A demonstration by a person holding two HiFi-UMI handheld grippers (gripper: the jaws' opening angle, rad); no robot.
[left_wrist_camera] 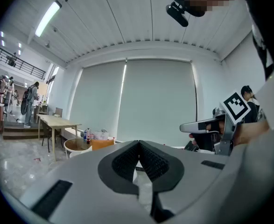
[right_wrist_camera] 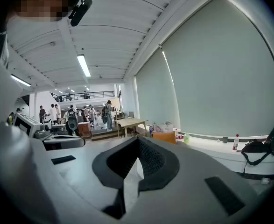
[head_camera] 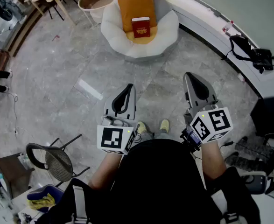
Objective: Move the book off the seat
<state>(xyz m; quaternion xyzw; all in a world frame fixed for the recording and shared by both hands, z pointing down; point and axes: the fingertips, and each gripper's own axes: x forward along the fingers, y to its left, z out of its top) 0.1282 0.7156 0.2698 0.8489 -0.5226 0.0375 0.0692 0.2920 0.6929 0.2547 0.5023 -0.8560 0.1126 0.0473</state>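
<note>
1. Looking steeply down: red book [head_camera: 141,27] upright on the white round seat [head_camera: 141,49], back against the orange cushion [head_camera: 134,3].
2. Holds the left gripper [head_camera: 129,87] low and close to the body, pointing towards the seat, well apart from the book.
3. Jaws pressed together there, ribbed pads [left_wrist_camera: 125,160] meeting at the tip, nothing between them.
4. Holds the right gripper [head_camera: 190,76] alongside the left, pointing the same way, also well short of the seat.
5. Pressed together too, pads [right_wrist_camera: 151,158] touching at the tip, nothing pinched.
6. Grey tiled floor [head_camera: 57,78] between grippers and seat; round table [head_camera: 92,1] just beside the seat, black chair [head_camera: 52,160] at lower left, black bag [head_camera: 253,55] at right.
</note>
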